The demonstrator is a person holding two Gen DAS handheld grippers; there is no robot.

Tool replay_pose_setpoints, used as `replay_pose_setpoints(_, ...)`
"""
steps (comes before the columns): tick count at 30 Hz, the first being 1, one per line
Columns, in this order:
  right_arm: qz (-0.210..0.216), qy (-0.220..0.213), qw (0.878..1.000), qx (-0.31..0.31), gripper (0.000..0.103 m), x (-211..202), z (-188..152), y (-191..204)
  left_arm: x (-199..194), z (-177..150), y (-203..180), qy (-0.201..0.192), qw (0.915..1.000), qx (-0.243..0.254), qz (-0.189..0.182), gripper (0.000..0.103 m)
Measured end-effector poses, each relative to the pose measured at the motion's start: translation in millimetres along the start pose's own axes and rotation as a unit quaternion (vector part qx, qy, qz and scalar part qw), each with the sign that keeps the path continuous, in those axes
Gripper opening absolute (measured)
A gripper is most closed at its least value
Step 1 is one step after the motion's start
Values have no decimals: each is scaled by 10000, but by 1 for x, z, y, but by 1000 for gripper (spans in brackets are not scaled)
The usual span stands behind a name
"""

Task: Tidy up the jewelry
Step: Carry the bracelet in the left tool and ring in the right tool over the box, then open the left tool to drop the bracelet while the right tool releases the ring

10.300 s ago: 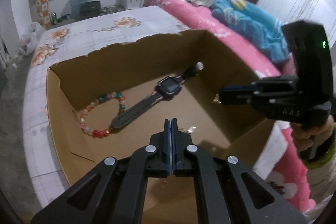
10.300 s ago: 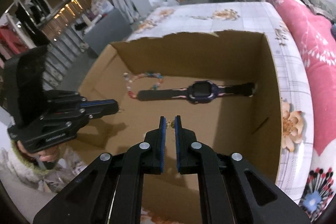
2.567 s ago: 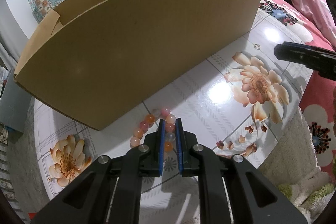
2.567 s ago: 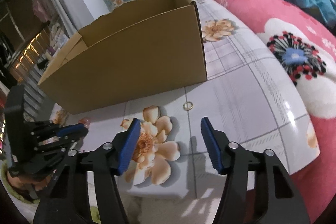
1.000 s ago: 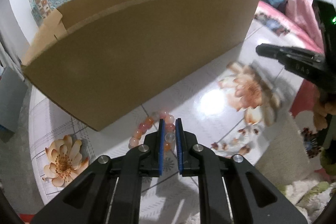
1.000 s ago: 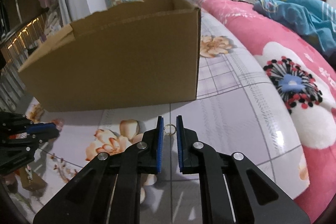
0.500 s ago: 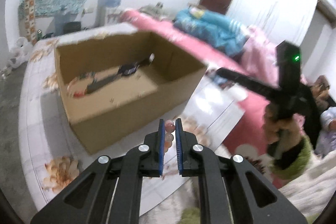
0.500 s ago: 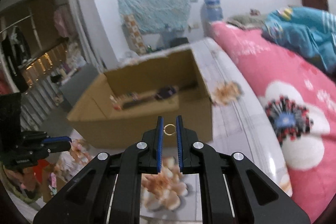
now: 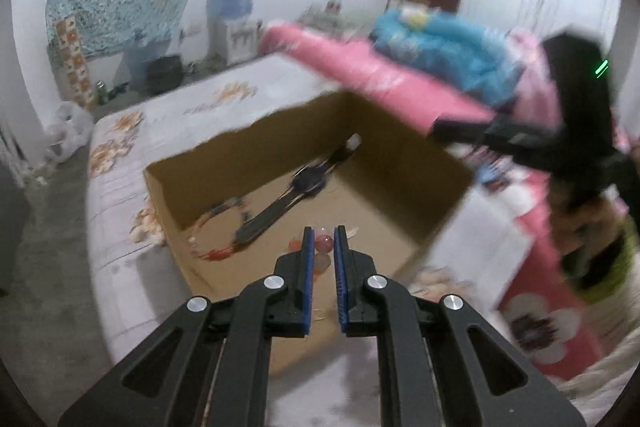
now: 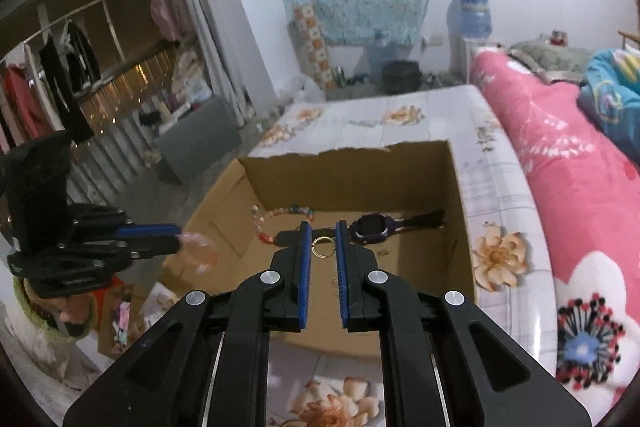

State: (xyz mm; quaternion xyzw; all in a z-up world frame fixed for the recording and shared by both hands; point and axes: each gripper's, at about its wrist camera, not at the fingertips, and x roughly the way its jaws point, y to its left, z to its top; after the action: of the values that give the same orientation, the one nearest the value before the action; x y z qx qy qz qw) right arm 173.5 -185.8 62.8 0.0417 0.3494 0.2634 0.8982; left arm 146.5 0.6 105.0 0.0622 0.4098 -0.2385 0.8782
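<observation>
My left gripper (image 9: 321, 231) is shut on a pink bead bracelet (image 9: 323, 244) and holds it above the front of an open cardboard box (image 9: 424, 151). The bracelet also hangs blurred from that gripper in the right wrist view (image 10: 198, 251). My right gripper (image 10: 322, 227) is shut on a small gold ring (image 10: 322, 245) above the same box (image 10: 460, 195). Inside the box lie a dark watch (image 10: 374, 225) and a multicoloured bead bracelet (image 10: 276, 215). The right gripper (image 9: 444, 131) shows at the right of the left wrist view.
The box stands on a white floral table (image 10: 504, 187). A pink floral quilt (image 10: 580, 167) lies along the right side. A water dispenser (image 10: 470, 23) and clutter stand at the far wall. A clothes rack (image 10: 60, 67) is at the left.
Both grippers have risen from the tabletop with the bead bracelet and the ring, and now hover over the open box, looking down into it.
</observation>
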Motion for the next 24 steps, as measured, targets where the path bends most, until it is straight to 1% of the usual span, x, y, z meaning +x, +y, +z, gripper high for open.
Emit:
replay_pose_setpoints(2, 28, 110, 9999, 40, 10, 7, 3, -4, 26, 1, 7, 419, 9990, 79, 158, 9)
replay_pose_setpoints(3, 52, 130, 9999, 47, 10, 6, 1, -3, 36, 1, 9, 560, 9981, 134, 240, 9)
replay_pose_setpoints(5, 93, 178, 9998, 57, 10, 8, 2, -6, 57, -1, 13, 947, 9939, 256, 496, 10)
replay_pose_setpoints(7, 129, 229, 9996, 64, 10, 9, 3, -7, 67, -5, 14, 1112, 9916, 310, 584, 10)
replay_pose_setpoints(9, 188, 326, 9992, 108, 10, 12, 4, -10, 71, -6, 14, 1164, 9906, 395, 607, 10)
replay_pose_setpoints(12, 272, 514, 9982, 170, 10, 18, 7, -14, 69, -4, 13, 1108, 9908, 430, 654, 10)
replay_pose_setpoints(14, 397, 731, 9963, 235, 10, 26, 9, -16, 65, -3, 14, 1043, 9918, 384, 631, 10)
replay_pose_setpoints(16, 525, 1010, 9930, 305, 10, 37, 10, -17, 60, -2, 11, 958, 9930, 358, 598, 10)
replay_pose_setpoints(17, 577, 1226, 9903, 301, 10, 46, 10, -16, 55, -2, 10, 890, 9938, 338, 570, 10)
replay_pose_setpoints(18, 591, 1366, 9884, 290, 10, 53, 11, -15, 48, -2, 9, 755, 9954, 301, 515, 11)
replay_pose_setpoints(20, 561, 1683, 9839, 215, 10, 71, 11, -10, 39, -3, 8, 582, 9970, 224, 464, 24)
replay_pose_setpoints(21, 580, 1819, 9814, 189, 10, 80, 11, -7, 31, -4, 8, 444, 9979, 151, 455, 27)
replay_pose_setpoints(23, 604, 2108, 9755, 169, 10, 99, 12, -3, 18, -8, 9, 242, 9987, -17, 444, 39)
replay_pose_setpoints(24, 582, 2215, 9733, 151, 10, 107, 12, 0, 13, -10, 11, 166, 9988, -109, 444, 42)
